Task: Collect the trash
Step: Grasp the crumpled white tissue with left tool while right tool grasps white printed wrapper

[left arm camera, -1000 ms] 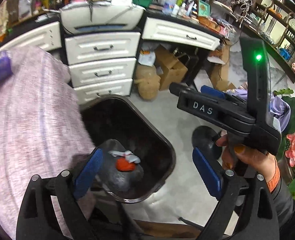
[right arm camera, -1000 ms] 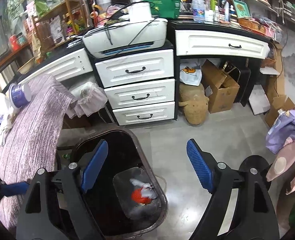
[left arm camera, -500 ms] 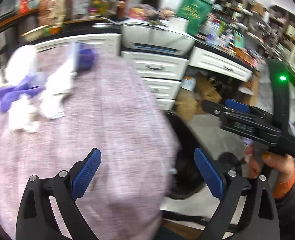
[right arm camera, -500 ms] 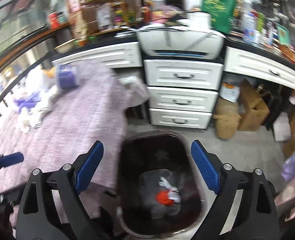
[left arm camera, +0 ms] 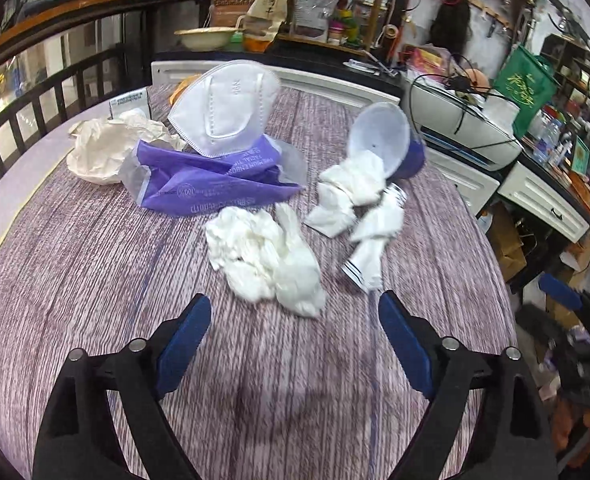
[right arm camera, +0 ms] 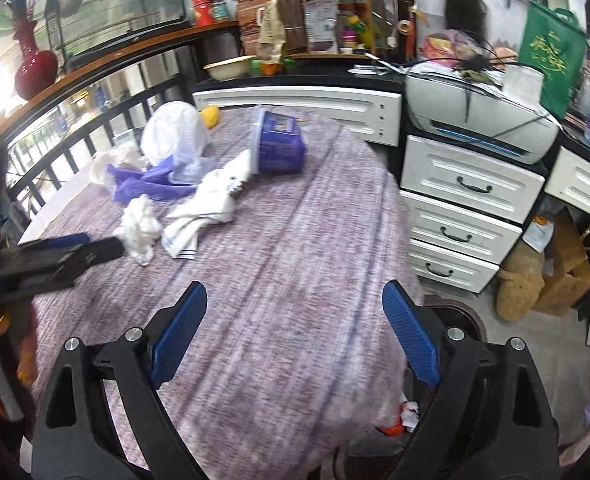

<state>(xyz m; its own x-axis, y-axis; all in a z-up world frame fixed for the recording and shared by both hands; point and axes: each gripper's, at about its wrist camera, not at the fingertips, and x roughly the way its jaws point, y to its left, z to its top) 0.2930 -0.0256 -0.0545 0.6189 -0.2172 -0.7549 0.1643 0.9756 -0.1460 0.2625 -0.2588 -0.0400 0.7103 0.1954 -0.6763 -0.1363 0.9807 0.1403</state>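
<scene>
Trash lies on the purple-clothed table [left arm camera: 95,280]: a crumpled white tissue [left arm camera: 263,256], folded white napkins [left arm camera: 359,208] spilling from a tipped purple cup [left arm camera: 391,144], a white face mask [left arm camera: 223,112], a purple tissue packet [left arm camera: 211,184] and crumpled beige paper [left arm camera: 107,148]. My left gripper [left arm camera: 293,306] hangs just short of the tissue, its jaws closing with nothing between them. My right gripper [right arm camera: 295,292] is open and empty over bare cloth near the table's edge. Below it, the dark bin [right arm camera: 455,312] holds red and white trash [right arm camera: 405,416].
White drawers [right arm camera: 467,188] with a printer [right arm camera: 475,120] on top stand right of the table. A black railing [left arm camera: 35,96] runs behind it. Cardboard boxes [right arm camera: 567,272] and a stuffed sack [right arm camera: 521,284] sit on the floor by the drawers.
Both grippers have swung left from over the bin to over the table. The trash pile now lies ahead of the left gripper, and the bin has dropped to the right view's lower edge.
</scene>
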